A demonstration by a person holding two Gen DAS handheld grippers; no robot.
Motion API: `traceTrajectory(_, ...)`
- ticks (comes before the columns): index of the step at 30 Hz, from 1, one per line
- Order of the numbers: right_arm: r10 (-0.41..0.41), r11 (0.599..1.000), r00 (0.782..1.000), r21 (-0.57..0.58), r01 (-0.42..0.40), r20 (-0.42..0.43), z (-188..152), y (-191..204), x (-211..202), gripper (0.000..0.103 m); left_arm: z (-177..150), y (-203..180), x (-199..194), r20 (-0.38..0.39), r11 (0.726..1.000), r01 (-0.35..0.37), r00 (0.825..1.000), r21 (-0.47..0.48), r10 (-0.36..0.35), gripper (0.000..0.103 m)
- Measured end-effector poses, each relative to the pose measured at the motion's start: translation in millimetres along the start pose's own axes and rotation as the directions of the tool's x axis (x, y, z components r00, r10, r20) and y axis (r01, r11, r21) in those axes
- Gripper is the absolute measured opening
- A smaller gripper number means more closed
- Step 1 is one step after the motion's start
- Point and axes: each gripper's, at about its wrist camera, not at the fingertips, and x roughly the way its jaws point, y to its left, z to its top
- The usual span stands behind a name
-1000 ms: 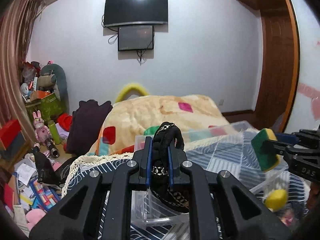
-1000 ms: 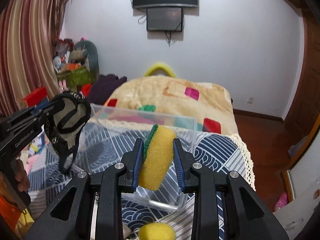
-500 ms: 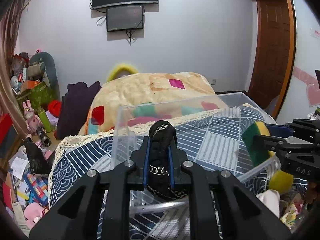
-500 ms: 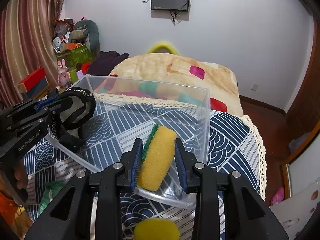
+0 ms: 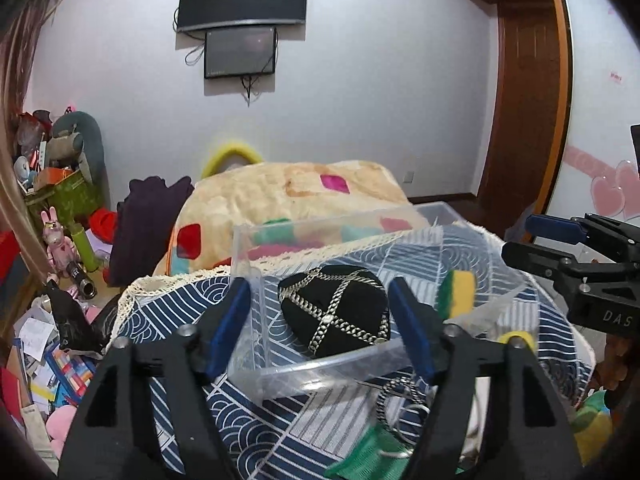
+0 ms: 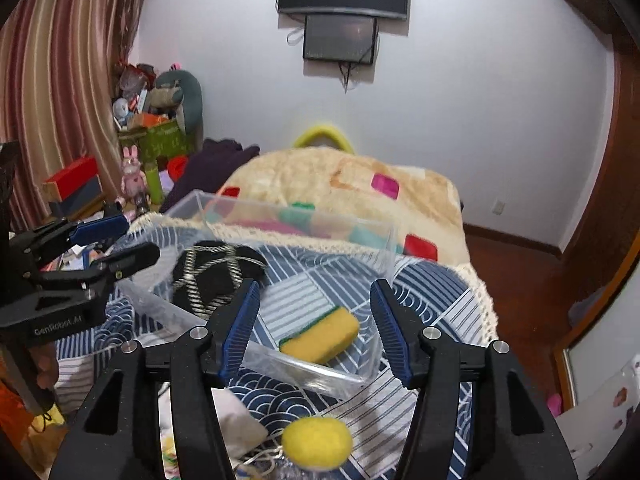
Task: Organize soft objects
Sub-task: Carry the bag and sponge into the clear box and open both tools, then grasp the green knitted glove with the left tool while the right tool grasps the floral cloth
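Sponge (image 6: 320,340) flat, long axis diagonal

Black tongs (image 5: 320,320), blue ribbed pads (image 5: 229,326)

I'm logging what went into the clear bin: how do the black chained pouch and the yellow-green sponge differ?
The black pouch is dark, rounded and crossed by silver chains; the sponge is a plain yellow block with a green layer. The pouch looks bulkier, the sponge flatter. The pouch lies at the left end of the clear bin as the right wrist sees it, the sponge nearer the right end. Both rest inside, ungripped.
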Motion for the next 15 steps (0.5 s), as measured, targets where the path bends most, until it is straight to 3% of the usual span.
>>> traceTrajectory(7,0.001,1.000,0.996,-0.005,-0.001,0.092,0,5,-35,0.059,-5,-9,-40,0.073,1.000,-0.017,0.997,0.019,0.015,0.098)
traceTrajectory(15,0.024,1.000,0.992,0.000,-0.024,0.123,-22,14,-53,0.066,-35,-17,-57,0.043,0.999,0.005,0.999,0.037,-0.007,0.102)
